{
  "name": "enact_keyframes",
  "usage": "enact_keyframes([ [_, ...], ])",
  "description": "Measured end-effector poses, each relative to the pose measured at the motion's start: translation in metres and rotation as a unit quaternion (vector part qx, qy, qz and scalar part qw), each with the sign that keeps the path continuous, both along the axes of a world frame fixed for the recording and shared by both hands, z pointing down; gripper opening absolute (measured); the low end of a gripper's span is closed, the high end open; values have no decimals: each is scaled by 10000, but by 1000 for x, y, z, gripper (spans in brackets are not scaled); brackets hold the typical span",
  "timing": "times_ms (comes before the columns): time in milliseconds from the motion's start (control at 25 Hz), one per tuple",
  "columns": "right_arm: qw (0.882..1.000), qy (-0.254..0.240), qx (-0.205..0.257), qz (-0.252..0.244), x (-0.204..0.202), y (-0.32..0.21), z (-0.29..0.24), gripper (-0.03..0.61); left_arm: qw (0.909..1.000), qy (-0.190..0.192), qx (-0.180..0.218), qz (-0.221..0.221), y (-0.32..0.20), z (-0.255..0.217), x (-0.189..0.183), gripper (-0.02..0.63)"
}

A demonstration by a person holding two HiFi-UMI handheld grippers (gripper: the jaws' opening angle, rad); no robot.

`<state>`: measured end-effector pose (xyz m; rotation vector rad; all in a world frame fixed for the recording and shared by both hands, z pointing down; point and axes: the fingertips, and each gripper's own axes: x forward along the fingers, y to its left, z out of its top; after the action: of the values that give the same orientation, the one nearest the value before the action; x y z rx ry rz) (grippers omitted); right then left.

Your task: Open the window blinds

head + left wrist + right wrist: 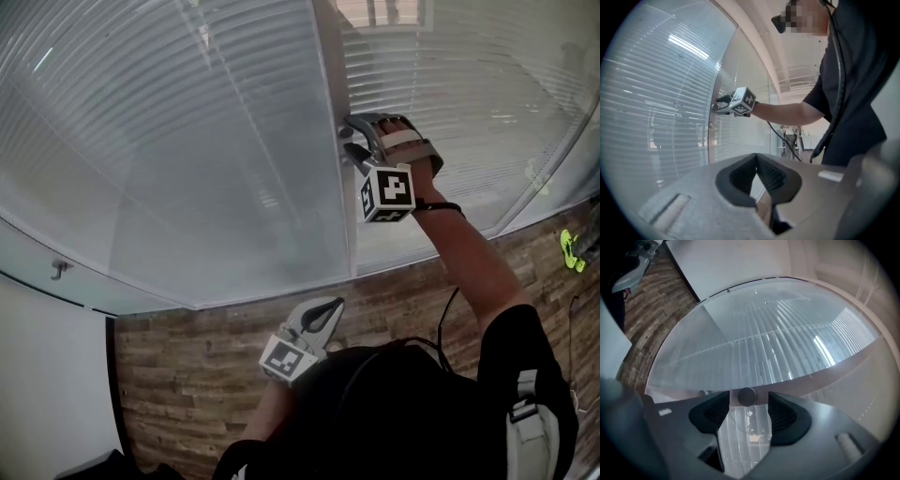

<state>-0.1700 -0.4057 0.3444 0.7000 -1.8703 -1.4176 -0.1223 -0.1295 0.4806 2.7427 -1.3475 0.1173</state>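
Closed white window blinds (pixel 187 141) hang behind glass on both sides of a grey upright frame post (pixel 330 84). A small round knob (pixel 747 396) sticks out of that post. My right gripper (pixel 352 139) is raised to the post, and its jaws stand open on either side of the knob with a gap on each side. The left gripper view shows it from the side at the post (pixel 719 100). My left gripper (pixel 328 307) is held low near my body, away from the window, its jaws shut with nothing in them (pixel 756 158).
The window's lower frame (pixel 234 295) runs above a wood-plank floor (pixel 187 375). A white wall (pixel 47 375) stands at the left, with a small hook (pixel 59 269) near the frame. A green object (pixel 570 249) lies at the right edge.
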Motion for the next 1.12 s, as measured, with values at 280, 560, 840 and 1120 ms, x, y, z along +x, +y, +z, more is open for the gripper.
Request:
enact_keyframes([
  [280,9995,218,210,-37,-4,-4,-6,236,9999,30,27,-96,1,0,-7,5],
  [560,9991,334,271,-61,-5,-5,-2,224,9999,13,3,-156,0,0,-14,5],
  [840,9980,459,423,-46,-6,-5,2,164,9999,18,3,-164,-1,1,-15,5],
  [1120,9982,423,435,-31,-5,-4,4,130,9999,9,-1,-149,-2,0,-14,5],
])
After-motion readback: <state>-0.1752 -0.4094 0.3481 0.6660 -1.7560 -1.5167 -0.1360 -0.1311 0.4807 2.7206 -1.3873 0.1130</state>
